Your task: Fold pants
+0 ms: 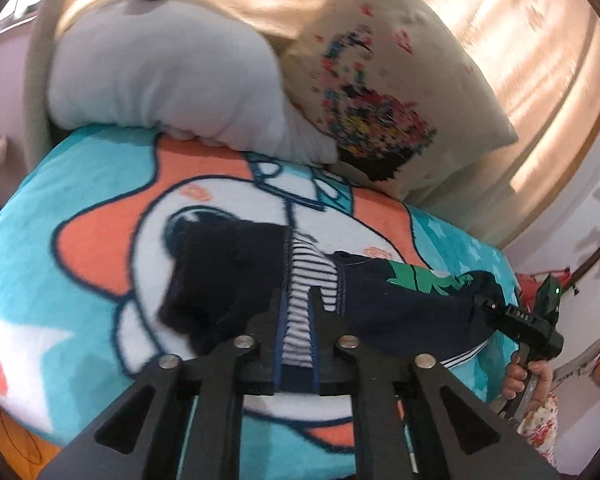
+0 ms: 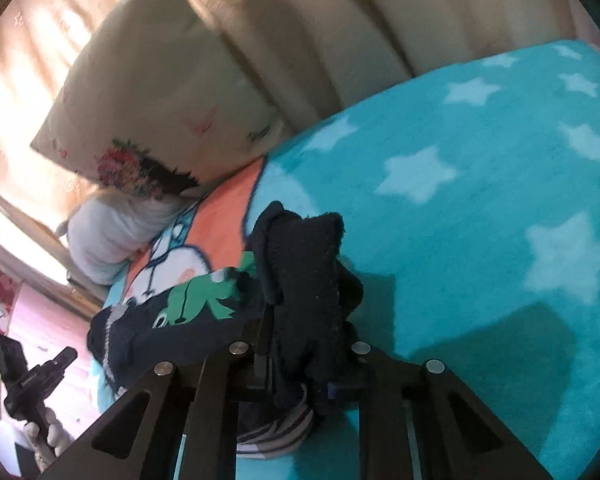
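Two claws, left [image 1: 298,300] and right [image 2: 300,320], level above the blanket [image 2: 480,184], each clamped on the pants [image 1: 400,300].

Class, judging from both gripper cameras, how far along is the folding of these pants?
Done: no finished fold shows. In hand: the left gripper is shut on the striped part of the navy pants, and the right gripper is shut on bunched navy cloth. Left: folding them and laying them flat on the star blanket.
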`<act>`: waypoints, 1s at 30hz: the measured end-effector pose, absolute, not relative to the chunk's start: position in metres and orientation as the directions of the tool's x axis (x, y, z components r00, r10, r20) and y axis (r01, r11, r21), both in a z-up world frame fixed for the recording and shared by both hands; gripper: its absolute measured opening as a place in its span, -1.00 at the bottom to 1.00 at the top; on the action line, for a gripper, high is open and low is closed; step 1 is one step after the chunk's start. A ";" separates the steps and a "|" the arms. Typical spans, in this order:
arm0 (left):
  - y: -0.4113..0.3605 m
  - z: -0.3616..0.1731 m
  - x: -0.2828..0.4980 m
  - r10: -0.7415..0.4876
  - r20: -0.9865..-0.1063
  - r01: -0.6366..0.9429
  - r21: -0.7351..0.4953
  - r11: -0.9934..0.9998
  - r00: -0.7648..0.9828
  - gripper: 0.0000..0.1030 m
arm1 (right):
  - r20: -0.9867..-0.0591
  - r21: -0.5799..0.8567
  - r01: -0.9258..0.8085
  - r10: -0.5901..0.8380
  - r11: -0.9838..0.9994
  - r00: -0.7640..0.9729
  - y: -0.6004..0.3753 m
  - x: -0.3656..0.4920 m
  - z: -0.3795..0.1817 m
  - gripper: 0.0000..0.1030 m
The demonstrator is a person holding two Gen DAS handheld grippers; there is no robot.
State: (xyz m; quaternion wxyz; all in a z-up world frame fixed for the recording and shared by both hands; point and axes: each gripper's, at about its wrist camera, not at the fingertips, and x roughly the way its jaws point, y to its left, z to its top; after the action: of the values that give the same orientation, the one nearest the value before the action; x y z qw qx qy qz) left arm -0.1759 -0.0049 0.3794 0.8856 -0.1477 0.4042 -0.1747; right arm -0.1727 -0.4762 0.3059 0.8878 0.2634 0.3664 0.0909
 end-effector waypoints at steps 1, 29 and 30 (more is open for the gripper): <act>-0.012 0.380 -0.173 -0.429 -0.665 0.201 -0.394 0.897 0.612 -0.69 | -0.607 0.534 0.038 0.352 0.845 0.712 -0.479 -0.173 0.305 -0.65; -0.055 0.321 -0.142 -0.183 -0.817 0.161 -0.111 0.981 0.547 -0.60 | -0.636 0.618 -0.121 0.584 0.777 0.505 -0.337 -0.090 0.289 -0.41; -0.056 0.321 -0.143 -0.179 -0.816 0.161 -0.107 0.981 0.550 -0.59 | -0.648 0.583 -0.122 0.551 0.803 0.526 -0.335 -0.085 0.295 -0.44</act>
State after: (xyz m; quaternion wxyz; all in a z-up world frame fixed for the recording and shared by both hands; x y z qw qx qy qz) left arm -0.1426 -0.0559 0.3209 0.8804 -0.0097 0.4643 -0.0964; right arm -0.0852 -0.3354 0.2950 0.8395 0.2415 0.4435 0.2005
